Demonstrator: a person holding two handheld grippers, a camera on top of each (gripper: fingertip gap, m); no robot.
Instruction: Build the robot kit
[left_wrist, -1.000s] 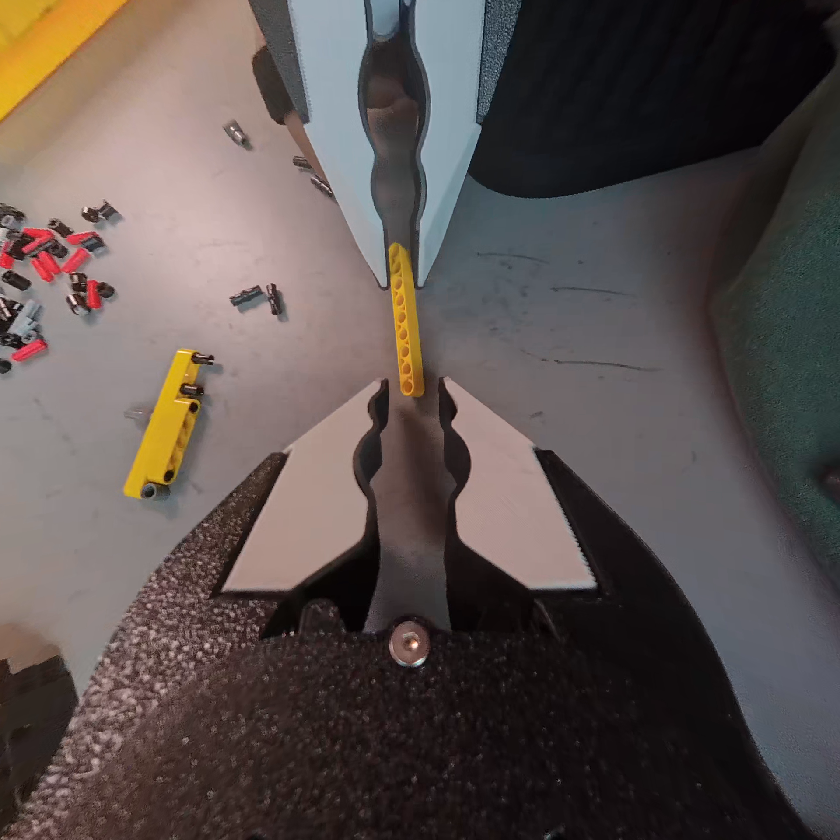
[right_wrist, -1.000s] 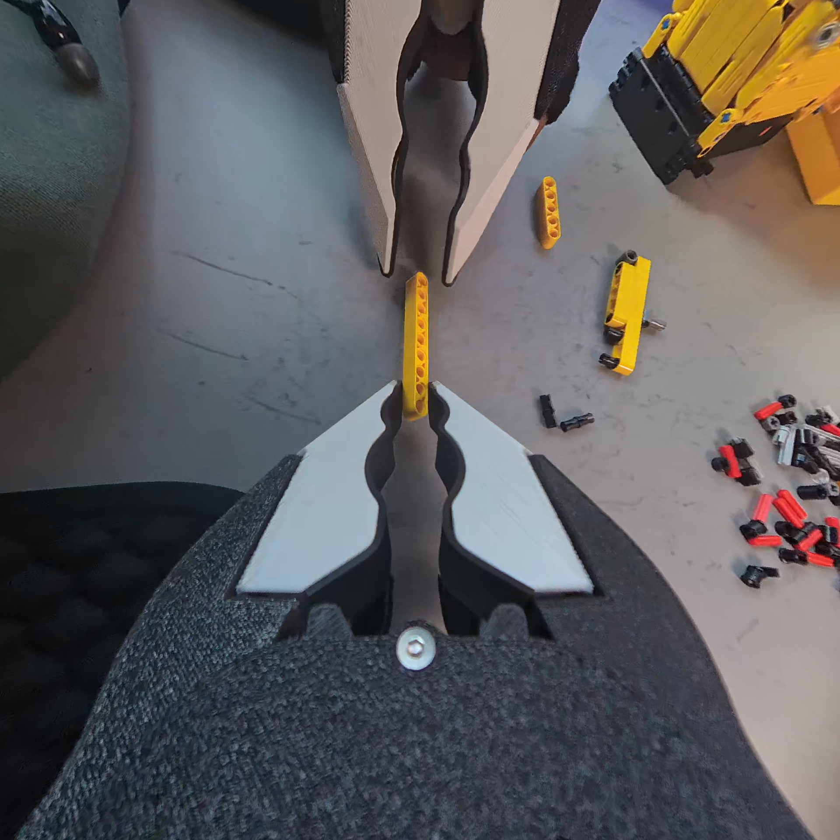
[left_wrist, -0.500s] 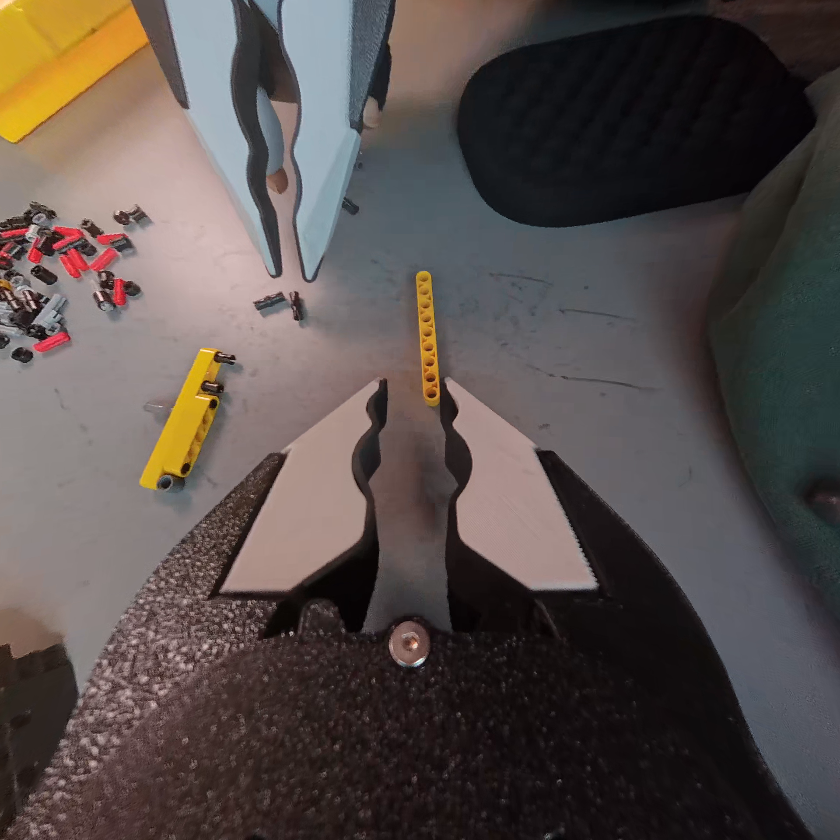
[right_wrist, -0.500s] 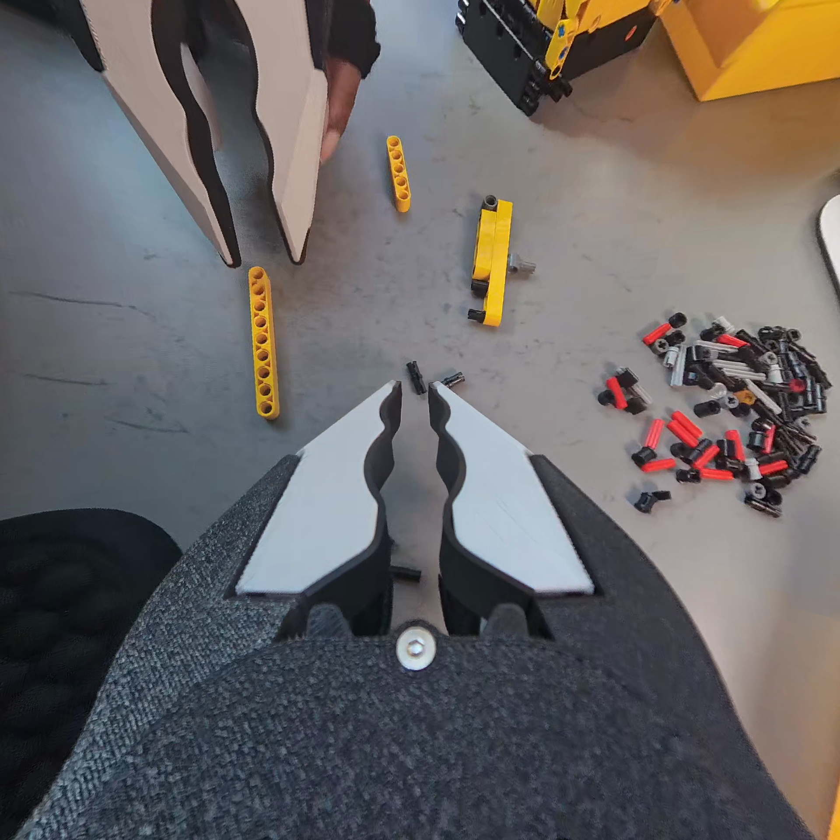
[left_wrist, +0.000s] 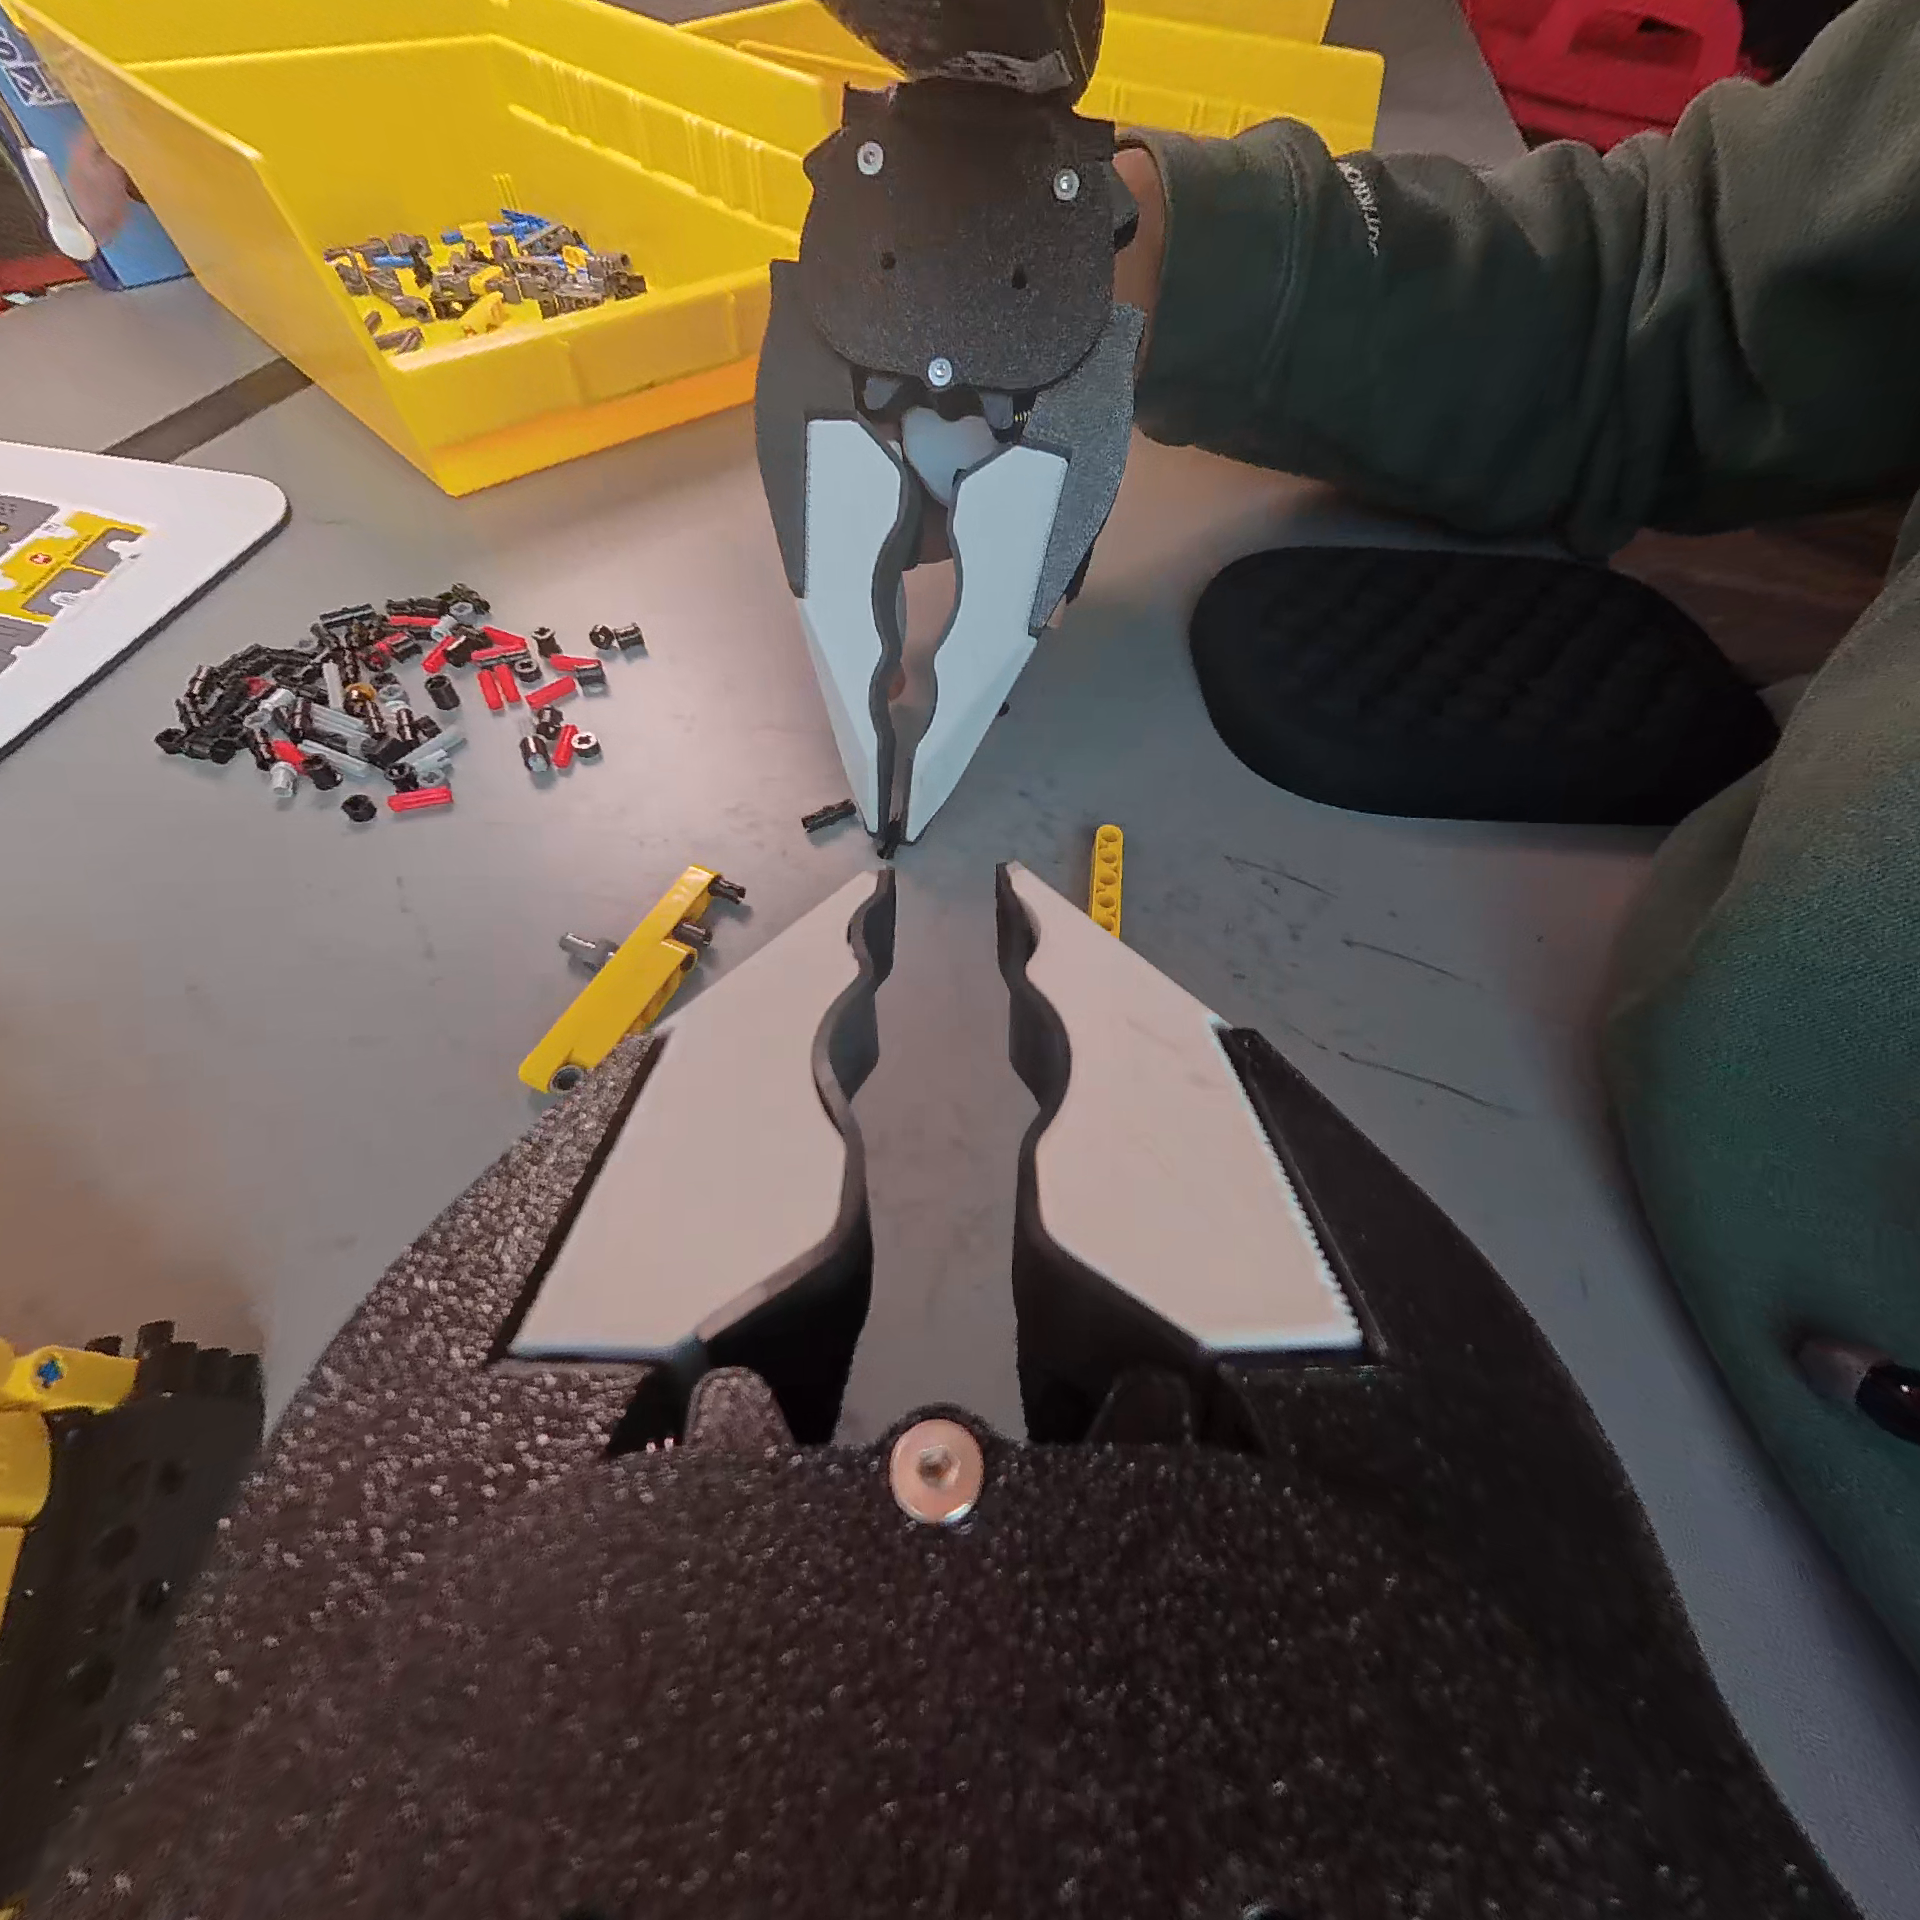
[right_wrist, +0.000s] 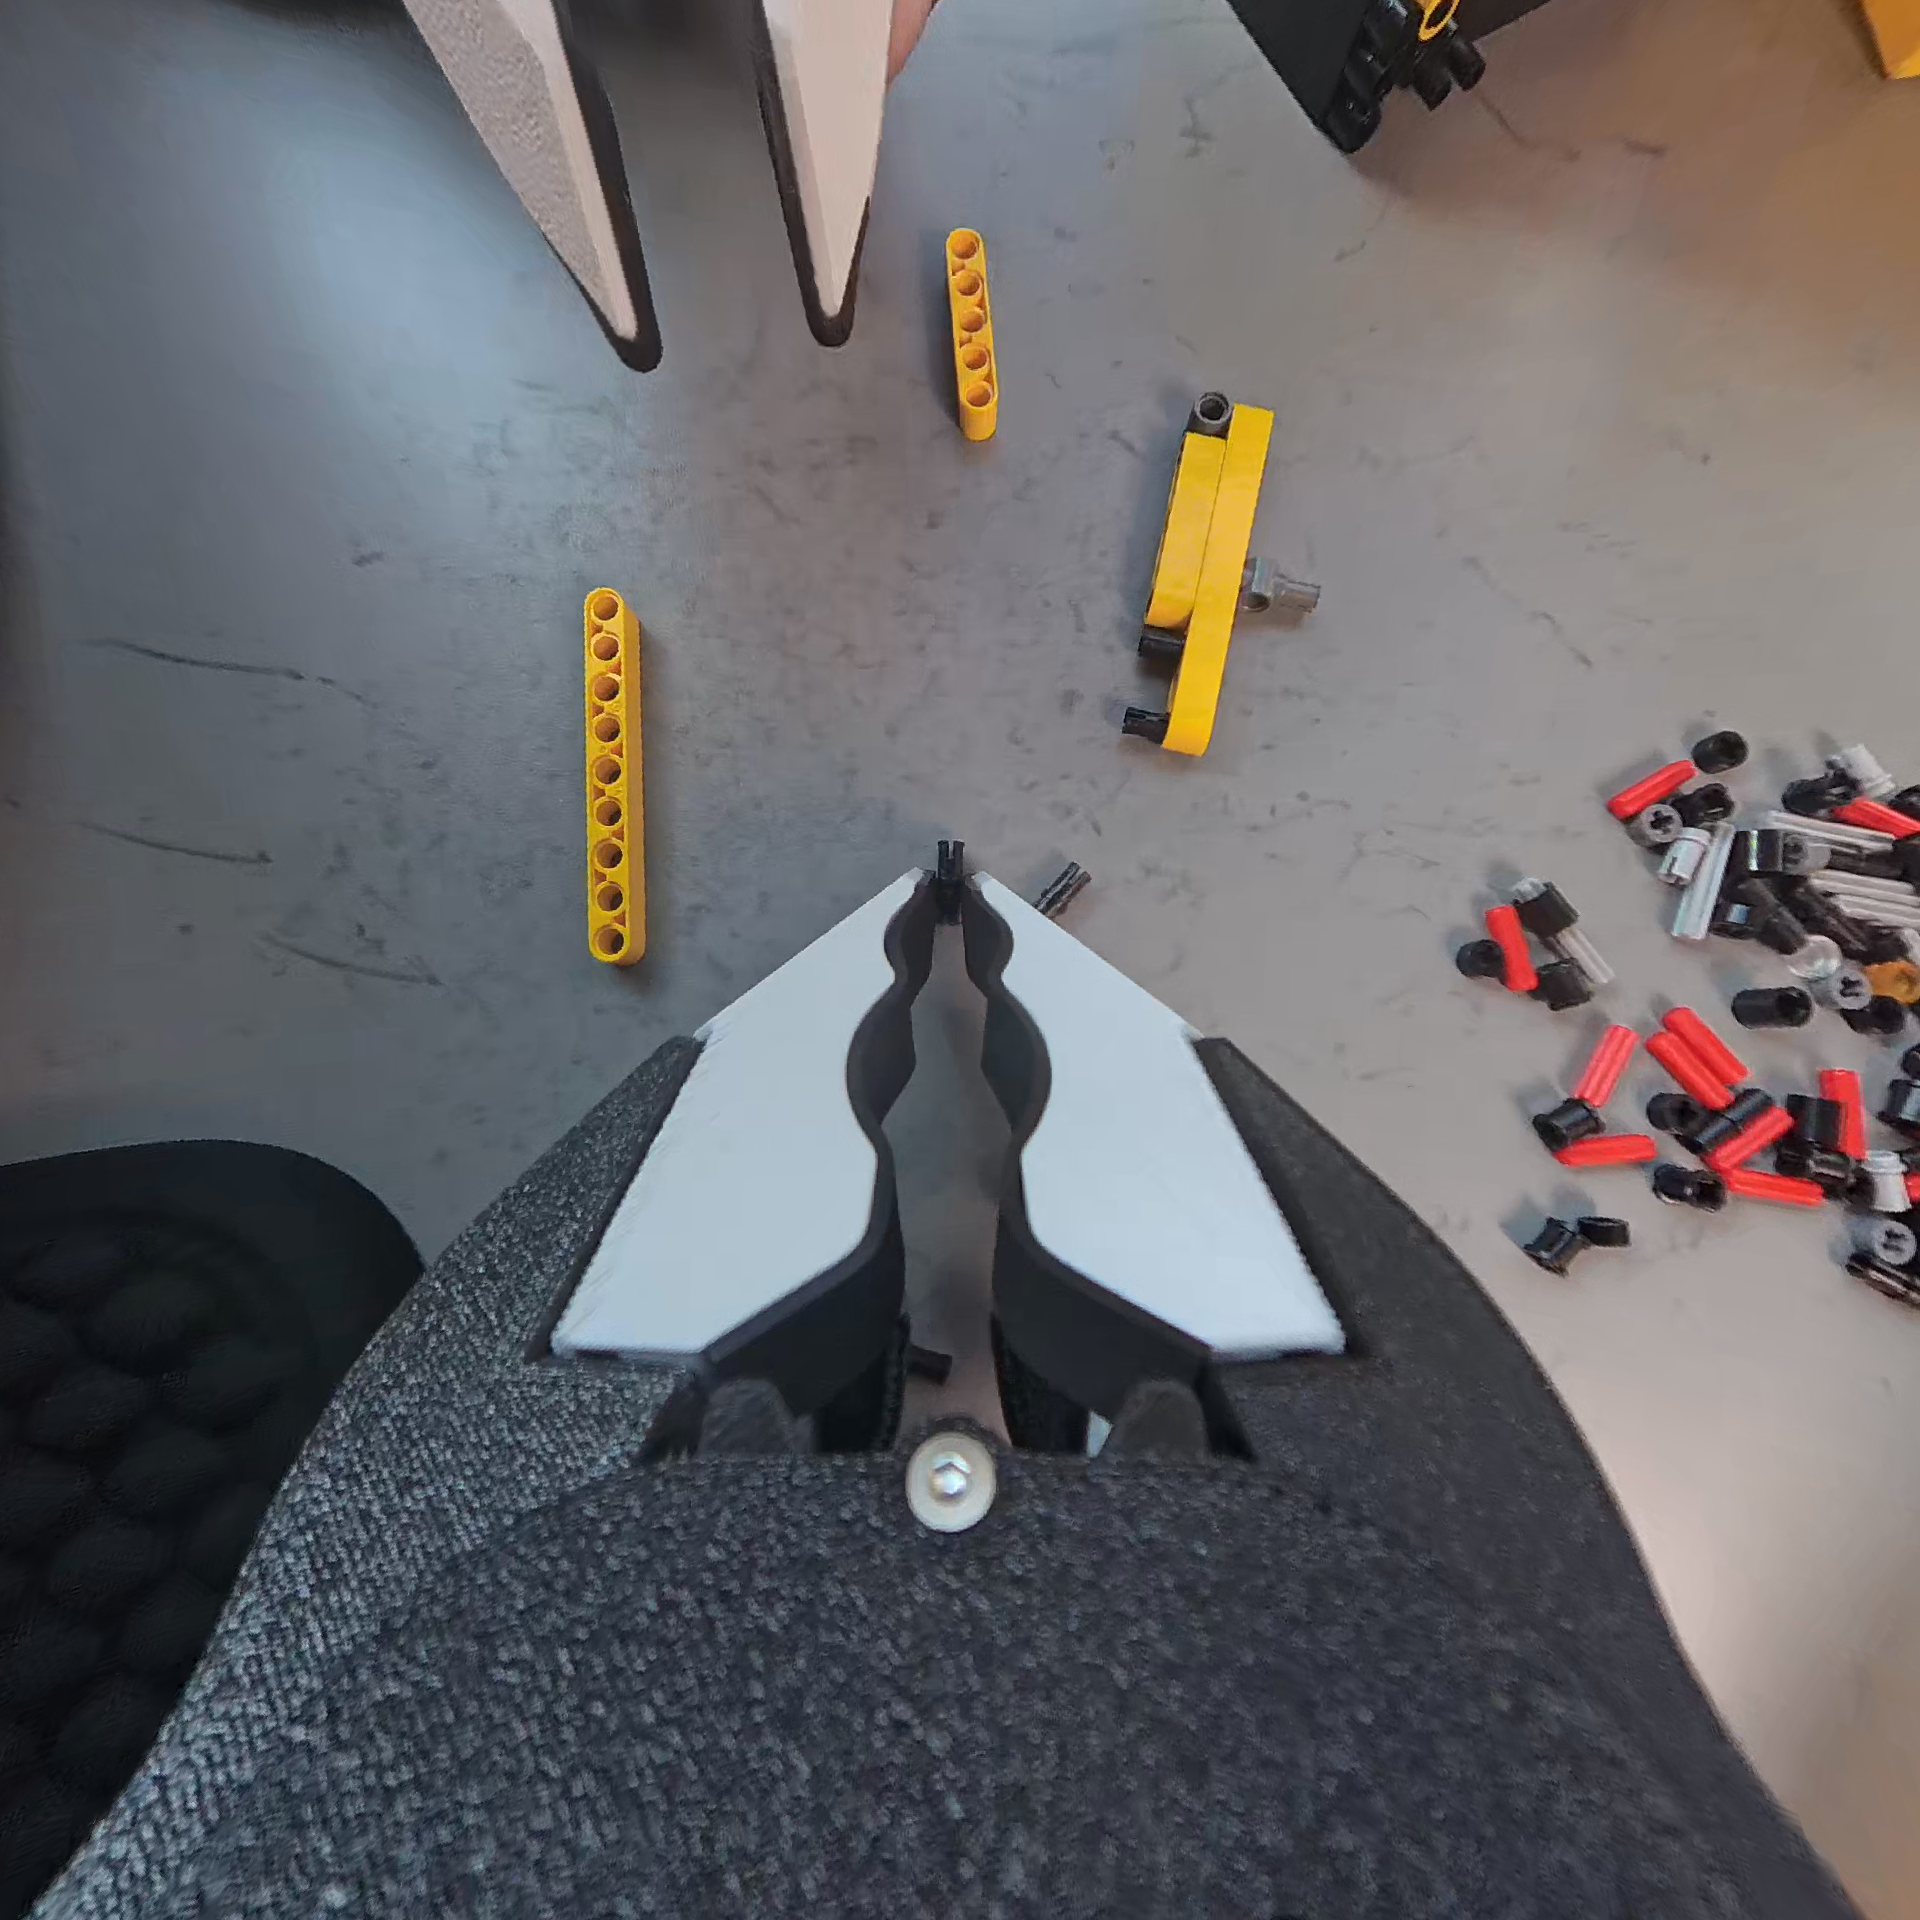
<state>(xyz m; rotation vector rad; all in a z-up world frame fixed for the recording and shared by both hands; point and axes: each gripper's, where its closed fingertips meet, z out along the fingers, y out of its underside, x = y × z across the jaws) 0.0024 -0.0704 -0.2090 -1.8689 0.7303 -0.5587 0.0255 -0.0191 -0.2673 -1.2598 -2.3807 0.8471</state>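
Observation:
My right gripper (right_wrist: 948, 885) is shut on a small black pin (right_wrist: 948, 864), low over the grey table. It also shows in the left wrist view (left_wrist: 889, 840), pointing down at the table. A second black pin (right_wrist: 1062, 888) lies just right of it. My left gripper (left_wrist: 948, 875) is open and empty, its tips close to the right gripper's tips. It shows at the top of the right wrist view (right_wrist: 732, 335). A long yellow beam (right_wrist: 615, 774) lies flat on the table; in the left wrist view (left_wrist: 1108, 873) my right finger partly hides it.
A short yellow beam (right_wrist: 971, 332) and a yellow beam assembly (right_wrist: 1205, 582) lie nearby. A pile of red, black and grey pins (left_wrist: 395, 707) lies beside a white sheet (left_wrist: 104, 561). Yellow bins (left_wrist: 468, 208) stand behind. A black pad (left_wrist: 1455, 675) and a green sleeve (left_wrist: 1455, 312) are at the right. Some 9 cm of space lies between my two pairs of fingers.
My right gripper let go of the long yellow beam, which now lies on the table, moved over to the two black pins and shut on one. My left gripper drew back, still open.

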